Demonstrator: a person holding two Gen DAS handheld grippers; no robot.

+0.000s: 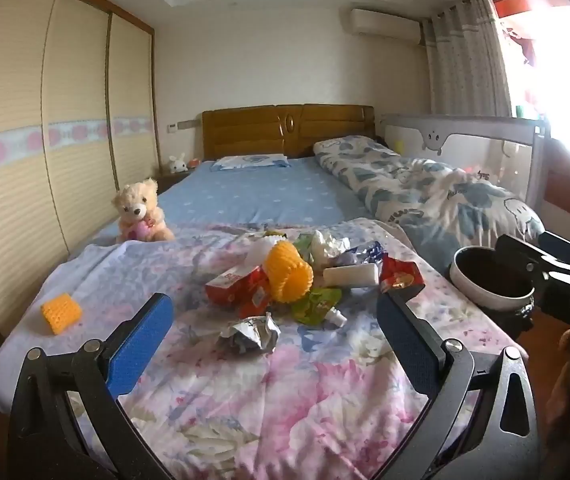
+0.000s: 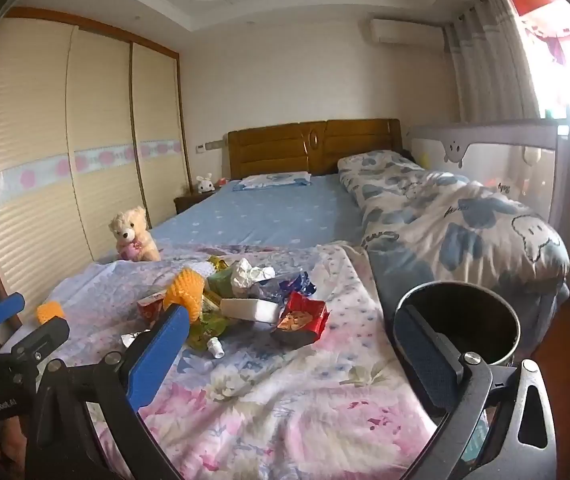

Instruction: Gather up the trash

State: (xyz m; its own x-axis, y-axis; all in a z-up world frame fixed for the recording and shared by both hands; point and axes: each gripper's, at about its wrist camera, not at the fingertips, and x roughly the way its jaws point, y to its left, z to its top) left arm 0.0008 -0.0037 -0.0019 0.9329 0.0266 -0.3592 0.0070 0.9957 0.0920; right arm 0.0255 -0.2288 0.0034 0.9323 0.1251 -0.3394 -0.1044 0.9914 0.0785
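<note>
The left gripper [image 1: 275,334] fills the bottom of its own view, jaws spread wide with nothing between them, above the near edge of the bed [image 1: 245,420]; just past its blue pads lies a crumpled foil wrapper [image 1: 250,333], nearest of the trash. Going left to right across the flowered sheet: an orange foam net [image 1: 61,314] alone toward the left edge, well apart from the rest; then the heap mid-bed, with a red carton [image 1: 231,291], a larger orange foam sleeve [image 1: 289,276], a green pouch [image 1: 317,306] with a white spout, a white packet [image 1: 351,275] and a red foil bag [image 1: 401,276]; at the right edge stands a dark bin [image 2: 469,324], mouth open. All of it looks light, soft and crushable; foil may slip, so pinch a crumpled fold rather than a flat face; the foam sleeves should squash and hold well. The right gripper [image 2: 297,356] likewise hangs with jaws fully apart and empty, its right finger in front of the bin; both point slightly downward at the heap.
</note>
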